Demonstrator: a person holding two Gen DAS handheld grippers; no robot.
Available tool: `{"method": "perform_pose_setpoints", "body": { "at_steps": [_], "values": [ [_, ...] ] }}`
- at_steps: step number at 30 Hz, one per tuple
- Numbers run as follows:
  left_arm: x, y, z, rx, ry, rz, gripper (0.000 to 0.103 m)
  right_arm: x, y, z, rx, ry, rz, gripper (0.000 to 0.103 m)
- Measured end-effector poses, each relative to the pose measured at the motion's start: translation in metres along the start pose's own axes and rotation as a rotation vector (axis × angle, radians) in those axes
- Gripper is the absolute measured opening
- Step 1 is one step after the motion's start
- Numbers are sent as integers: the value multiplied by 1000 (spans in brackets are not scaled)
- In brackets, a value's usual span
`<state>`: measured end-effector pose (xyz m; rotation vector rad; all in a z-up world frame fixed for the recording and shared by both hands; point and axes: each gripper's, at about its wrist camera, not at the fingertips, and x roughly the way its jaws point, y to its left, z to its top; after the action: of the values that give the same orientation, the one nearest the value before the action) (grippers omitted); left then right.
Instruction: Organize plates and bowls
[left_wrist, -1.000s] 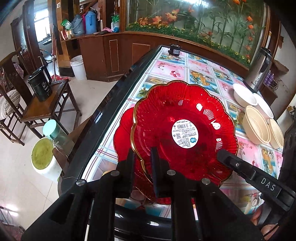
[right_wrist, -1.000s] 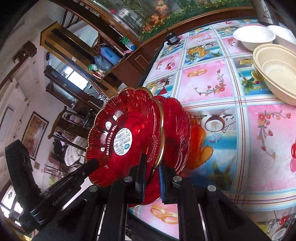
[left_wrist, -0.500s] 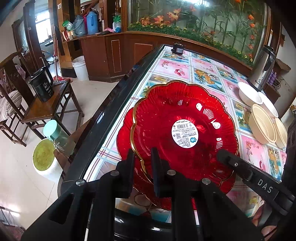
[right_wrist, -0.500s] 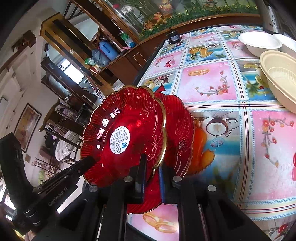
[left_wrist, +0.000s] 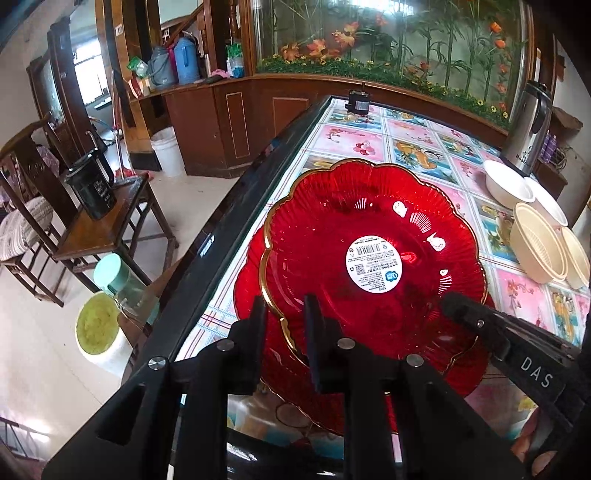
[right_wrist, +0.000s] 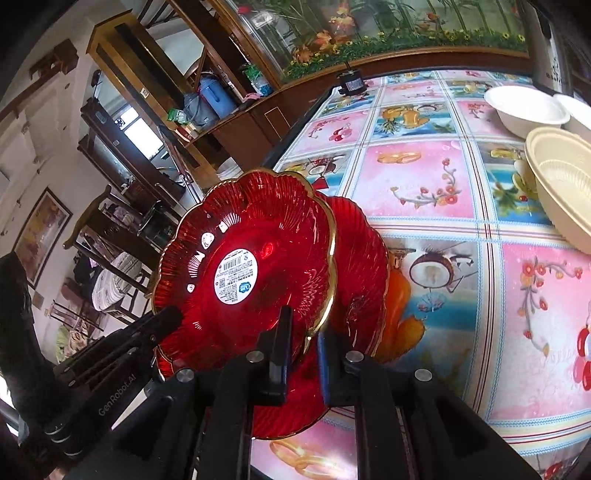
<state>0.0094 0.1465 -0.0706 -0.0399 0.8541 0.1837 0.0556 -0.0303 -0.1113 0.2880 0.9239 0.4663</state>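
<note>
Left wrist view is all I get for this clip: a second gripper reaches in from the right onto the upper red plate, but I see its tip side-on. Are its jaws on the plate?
Observer: Yes. In the right wrist view the right gripper has its jaws shut on the gilded rim of the upper red plate.
Operator: And the lower plate under that arm?
Observer: The lower red plate sticks out past the upper one there, its edge over an orange picture on the tablecloth.

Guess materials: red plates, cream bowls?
Red plates: glass or clear plastic, I can't tell which; translucent, glossy, ribbed, with gilt rim. Cream bowls: probably disposable moulded plastic or pulp; matte and thin-walled with a ridged inside.
</note>
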Motion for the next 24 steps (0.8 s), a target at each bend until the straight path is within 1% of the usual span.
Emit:
{"method": "perform_pose_setpoints", "body": {
  "at_steps": [2, 4, 6, 8, 15, 18, 24],
  "values": [
    [0, -1, -1, 13, -16, 37, 18, 0, 1, 0, -10, -2, -10, 11],
    [-3, -1, -1, 36, -51, 84, 18, -1, 4, 1, -31, -16, -34, 11],
    [-4, 0, -1, 35, -58, 86, 18, -3, 5, 2, -56, -38, -62, 15],
    [-3, 2, 0, 32, -57, 84, 18, -3, 4, 3, -51, -37, -59, 15],
    [-6, 0, -1, 50, -85, 122, 18, -1, -2, 4, -41, -23, -69, 15],
    [-9, -2, -2, 52, -95, 130, 18, -3, 0, 3, -48, -21, -67, 18],
    [-16, -3, -1, 52, -119, 148, 18, -10, 0, 4, -56, -42, -80, 19]
  ]
}}
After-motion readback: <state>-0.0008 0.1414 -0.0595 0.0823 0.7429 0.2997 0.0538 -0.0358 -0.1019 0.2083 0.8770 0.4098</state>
